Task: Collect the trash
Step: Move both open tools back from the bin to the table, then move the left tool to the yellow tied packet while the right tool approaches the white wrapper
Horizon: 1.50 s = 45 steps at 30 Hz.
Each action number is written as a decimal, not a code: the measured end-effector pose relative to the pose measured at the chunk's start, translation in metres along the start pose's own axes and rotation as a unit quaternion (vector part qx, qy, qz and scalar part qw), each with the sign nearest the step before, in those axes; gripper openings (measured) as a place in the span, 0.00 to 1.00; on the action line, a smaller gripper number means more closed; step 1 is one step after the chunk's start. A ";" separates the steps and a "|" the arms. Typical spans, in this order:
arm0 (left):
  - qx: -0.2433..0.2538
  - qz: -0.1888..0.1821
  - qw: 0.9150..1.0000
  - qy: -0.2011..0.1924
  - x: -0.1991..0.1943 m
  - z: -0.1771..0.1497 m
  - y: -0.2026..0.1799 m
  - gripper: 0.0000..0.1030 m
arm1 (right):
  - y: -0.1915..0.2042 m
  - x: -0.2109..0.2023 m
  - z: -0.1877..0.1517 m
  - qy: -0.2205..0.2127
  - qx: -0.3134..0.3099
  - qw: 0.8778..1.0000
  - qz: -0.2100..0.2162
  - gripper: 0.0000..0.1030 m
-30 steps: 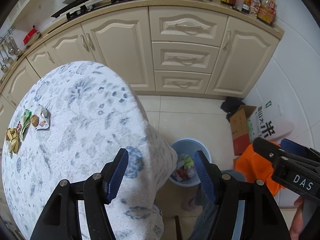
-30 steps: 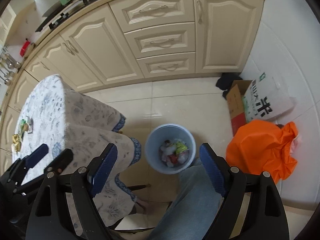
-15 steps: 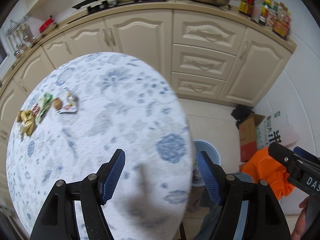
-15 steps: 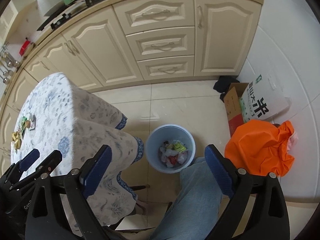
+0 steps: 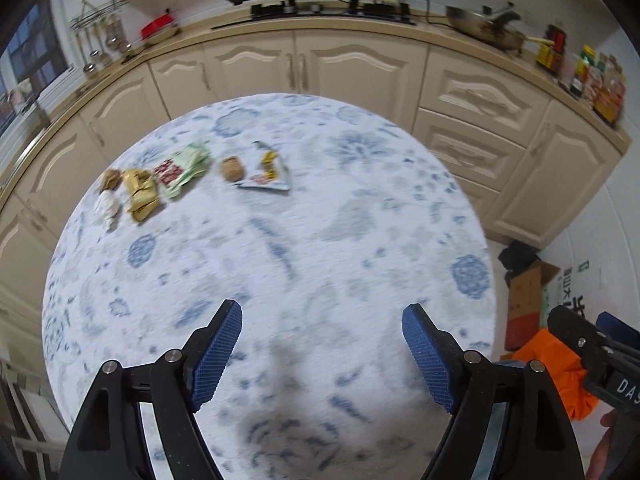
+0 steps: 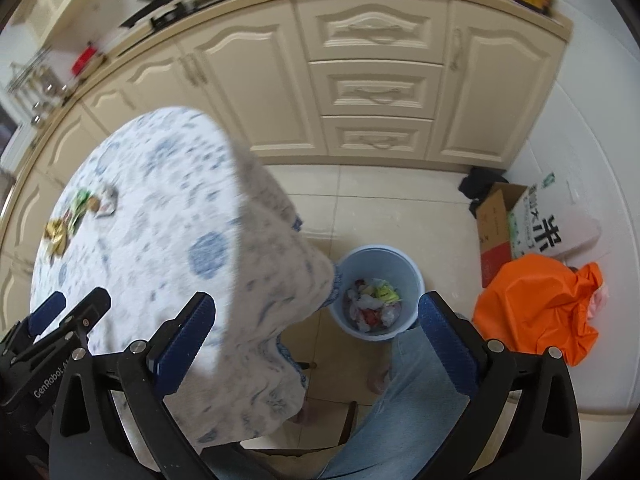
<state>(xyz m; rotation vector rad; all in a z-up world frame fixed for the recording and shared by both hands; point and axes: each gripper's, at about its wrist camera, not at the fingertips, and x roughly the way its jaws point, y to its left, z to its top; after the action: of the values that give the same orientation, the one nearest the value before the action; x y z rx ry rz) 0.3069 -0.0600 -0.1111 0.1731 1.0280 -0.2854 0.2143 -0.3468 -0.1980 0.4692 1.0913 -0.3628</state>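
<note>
Left wrist view first: the left hand-held gripper [image 5: 322,354] sits at the bottom of the frame with its blue pads [image 5: 216,354] spread wide, nothing between them, just hanging over the near part of the round bench [image 5: 360,216] with the blue-flowered cloth. The trash is all up in the upper left of the frame, well apart from the pads. It's a loose row: a white crumpled bit [image 5: 107,208] at the far left, a brown lump [image 5: 111,179] just above it, a gold wrapper [image 5: 140,196] beside those, then a green and red packet [image 5: 182,168], a small round brown thing [image 5: 232,169], and a white torn packet [image 5: 266,174] at the right end. Everything's motion-blurred, so I can't read any labels. At the right edge you can see part of the right hand-held gripper [image 5: 592,354].

Right wrist view: the right hand-held gripper [image 6: 316,340] is also wide open and empty, down at the bottom of the frame. The light blue bin [image 6: 376,292] on the floor shows right between its pads, near the centre, with crumpled wrappers [image 6: 374,304] already inside. The bin sits just beside the hanging edge of the cloth. Same row of trash shows tiny at the middle left on the bench. Right of the bin there's an orange bag [image 6: 536,308], with a cardboard box [image 6: 496,224] and a white printed sack [image 6: 548,224] above it.
</note>
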 end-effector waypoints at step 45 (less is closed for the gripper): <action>-0.131 0.029 0.991 0.030 0.037 0.010 0.185 0.82 | 0.218 0.060 0.005 -0.116 -0.183 0.974 0.072 1.00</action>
<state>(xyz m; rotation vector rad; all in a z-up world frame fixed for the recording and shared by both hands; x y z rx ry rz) 0.3909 0.1077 -0.1361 -0.0261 1.1080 -0.0915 0.3523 -0.1676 -0.2101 0.1703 0.8658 -0.0812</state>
